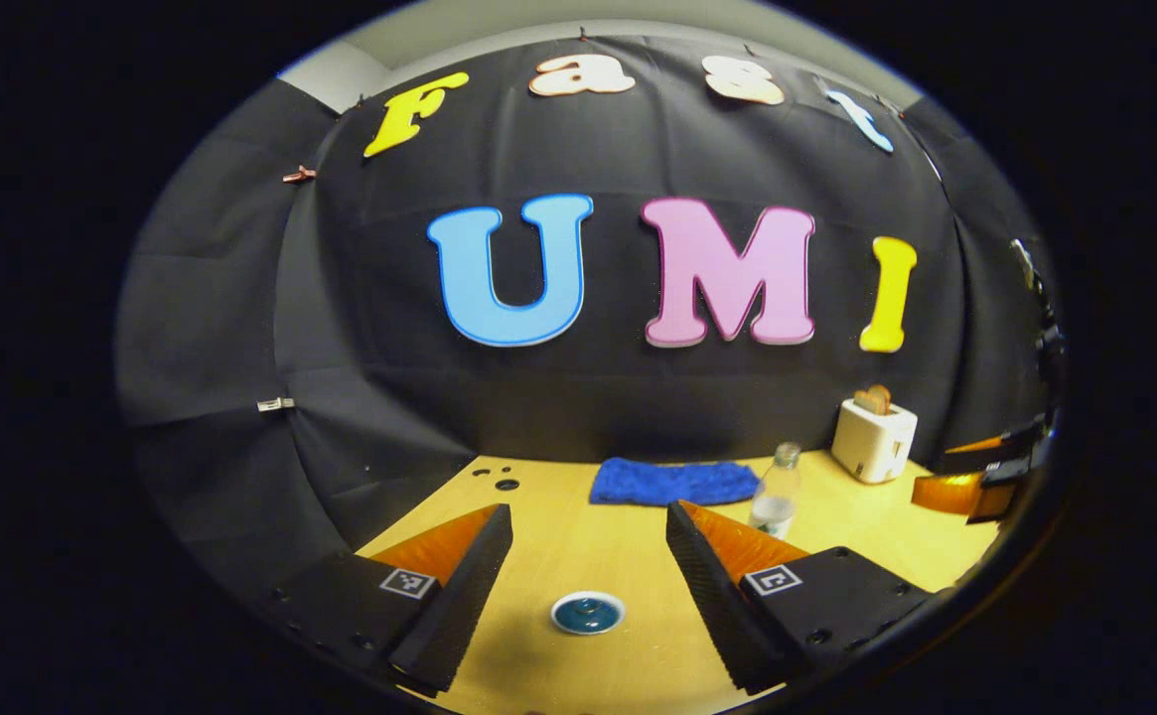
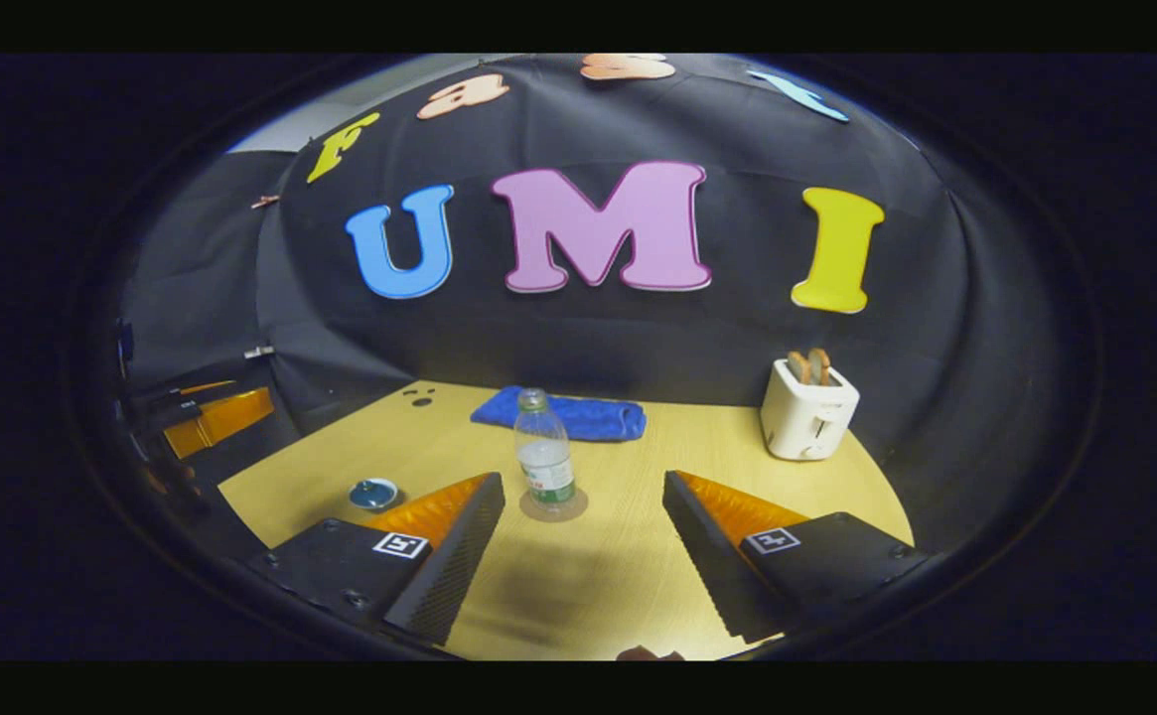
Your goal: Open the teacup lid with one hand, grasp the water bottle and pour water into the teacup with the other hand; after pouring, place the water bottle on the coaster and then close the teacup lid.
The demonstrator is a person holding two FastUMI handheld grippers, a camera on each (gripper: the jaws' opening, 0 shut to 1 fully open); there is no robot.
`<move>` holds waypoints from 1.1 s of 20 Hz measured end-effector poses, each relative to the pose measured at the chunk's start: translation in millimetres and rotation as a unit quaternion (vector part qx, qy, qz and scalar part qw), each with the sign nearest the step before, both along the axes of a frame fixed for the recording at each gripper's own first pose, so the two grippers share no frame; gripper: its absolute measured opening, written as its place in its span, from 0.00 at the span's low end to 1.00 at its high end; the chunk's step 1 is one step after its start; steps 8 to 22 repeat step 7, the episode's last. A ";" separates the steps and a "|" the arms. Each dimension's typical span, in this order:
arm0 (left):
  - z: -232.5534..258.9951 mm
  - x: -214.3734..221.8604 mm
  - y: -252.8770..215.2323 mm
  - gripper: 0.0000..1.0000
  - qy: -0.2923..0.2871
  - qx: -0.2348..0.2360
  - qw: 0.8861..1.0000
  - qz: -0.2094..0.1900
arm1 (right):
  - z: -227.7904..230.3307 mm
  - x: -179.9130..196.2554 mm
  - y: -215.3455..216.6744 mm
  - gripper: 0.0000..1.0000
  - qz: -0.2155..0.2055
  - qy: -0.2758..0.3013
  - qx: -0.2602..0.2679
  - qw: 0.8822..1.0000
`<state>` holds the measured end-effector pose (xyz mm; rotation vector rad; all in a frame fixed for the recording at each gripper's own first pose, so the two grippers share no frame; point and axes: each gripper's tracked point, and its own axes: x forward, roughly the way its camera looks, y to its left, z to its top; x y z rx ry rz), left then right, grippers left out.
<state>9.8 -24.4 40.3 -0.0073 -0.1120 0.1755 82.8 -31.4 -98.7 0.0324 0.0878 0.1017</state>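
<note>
My left tongs [image 1: 588, 581] hang apart over the round blue-lidded teacup [image 1: 587, 613] on the yellow wooden desk [image 1: 578, 546]; right tongs [image 2: 583, 551], apart, face the clear plastic water bottle [image 2: 544, 459] on its round coaster [image 2: 554, 506] for grasping

No wording can be made out — the clear plastic water bottle's [image 2: 544, 459] green-and-white label is too small to read.

Water bottle [image 2: 544, 452] stands on coaster [image 2: 553, 506], before towel [image 2: 560, 414].

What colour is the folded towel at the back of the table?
Blue; the towel shows best in the left gripper view.
</note>
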 end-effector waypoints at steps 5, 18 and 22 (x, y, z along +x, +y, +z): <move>40.6 -26.9 -32.2 0.97 -0.026 -0.040 0.998 -0.028 | 24.2 -28.5 -13.4 0.99 -0.024 -0.030 -0.011 0.999; 43.1 -38.8 -33.6 0.97 -0.028 -0.039 0.998 -0.033 | 27.6 -37.7 -15.8 0.99 -0.036 -0.027 -0.009 0.999; 43.1 -38.8 -33.6 0.97 -0.028 -0.039 0.998 -0.033 | 27.6 -37.7 -15.8 0.99 -0.036 -0.027 -0.009 0.999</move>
